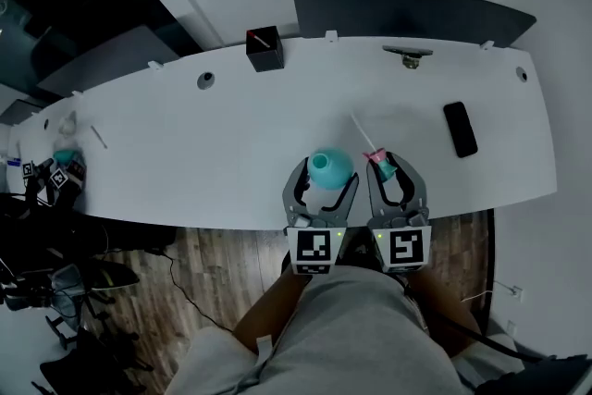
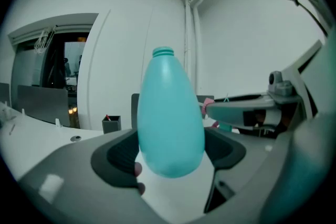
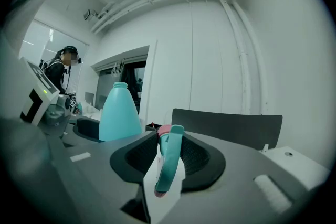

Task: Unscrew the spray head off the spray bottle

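Observation:
A teal spray bottle point(image 1: 330, 169) stands upright between the jaws of my left gripper point(image 1: 326, 177), which is shut on its rounded body. Its threaded neck point(image 2: 163, 52) is bare, with no head on it. The bottle point(image 2: 170, 113) fills the middle of the left gripper view. Right beside it, my right gripper point(image 1: 390, 166) is shut on the teal and pink spray head point(image 1: 381, 164), whose white dip tube point(image 1: 363, 132) sticks out over the table. In the right gripper view the spray head point(image 3: 169, 157) sits upright between the pads, and the bottle point(image 3: 119, 113) shows at the left.
On the white curved table point(image 1: 213, 153) are a black pen box point(image 1: 265, 49) at the back, a black phone point(image 1: 460, 129) at the right and a metal clamp point(image 1: 408, 56). A dark chair back point(image 1: 407, 11) stands behind. At the far left another person's grippers point(image 1: 51, 176) work.

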`<state>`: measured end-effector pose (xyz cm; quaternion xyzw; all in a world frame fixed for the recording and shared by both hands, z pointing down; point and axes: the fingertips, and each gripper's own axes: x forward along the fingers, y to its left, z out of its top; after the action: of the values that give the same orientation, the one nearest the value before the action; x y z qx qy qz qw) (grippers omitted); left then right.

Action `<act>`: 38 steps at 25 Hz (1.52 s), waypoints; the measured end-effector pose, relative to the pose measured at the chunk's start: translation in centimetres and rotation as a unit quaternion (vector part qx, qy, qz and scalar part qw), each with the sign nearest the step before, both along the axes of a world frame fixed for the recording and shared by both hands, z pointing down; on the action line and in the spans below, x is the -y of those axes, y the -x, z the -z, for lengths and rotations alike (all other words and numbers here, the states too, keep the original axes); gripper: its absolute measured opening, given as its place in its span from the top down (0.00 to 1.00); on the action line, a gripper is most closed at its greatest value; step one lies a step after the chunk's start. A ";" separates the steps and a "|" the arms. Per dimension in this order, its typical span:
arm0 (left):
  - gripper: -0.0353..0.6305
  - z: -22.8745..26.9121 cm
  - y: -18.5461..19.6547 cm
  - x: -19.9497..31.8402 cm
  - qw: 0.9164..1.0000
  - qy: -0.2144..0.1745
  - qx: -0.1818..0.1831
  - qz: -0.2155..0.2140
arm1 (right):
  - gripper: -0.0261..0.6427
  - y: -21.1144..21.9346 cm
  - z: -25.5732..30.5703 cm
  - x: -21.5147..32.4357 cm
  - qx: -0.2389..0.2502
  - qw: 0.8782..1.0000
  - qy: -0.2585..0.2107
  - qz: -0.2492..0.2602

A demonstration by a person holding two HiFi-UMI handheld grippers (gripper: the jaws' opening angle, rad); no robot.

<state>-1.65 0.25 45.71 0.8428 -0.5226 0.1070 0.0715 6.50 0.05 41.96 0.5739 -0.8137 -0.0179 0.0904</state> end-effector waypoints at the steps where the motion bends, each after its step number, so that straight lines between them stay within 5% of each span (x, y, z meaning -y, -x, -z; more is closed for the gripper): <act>1: 0.37 -0.1 -0.7 -1.0 1.000 0.000 0.003 0.001 | 0.77 -0.8 -0.1 -1.0 0.003 1.000 0.000 0.001; 9: 0.37 0.4 -3.3 -9.3 0.999 -0.003 0.028 0.026 | 0.77 -4.8 -0.4 -9.2 0.063 0.998 0.007 0.005; 14: 0.37 1.3 -2.6 -12.8 0.999 0.001 0.028 0.043 | 0.77 -5.8 0.0 -12.2 0.060 0.998 0.000 0.007; 38: 0.37 2.8 -1.1 -12.8 0.999 -0.026 0.019 -0.004 | 0.77 -2.3 1.8 -13.5 0.063 0.998 0.003 -0.018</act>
<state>-0.59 13.07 42.91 0.8444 -0.5228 0.1095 0.0395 8.75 13.51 40.12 0.5885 -0.8071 0.0224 0.0405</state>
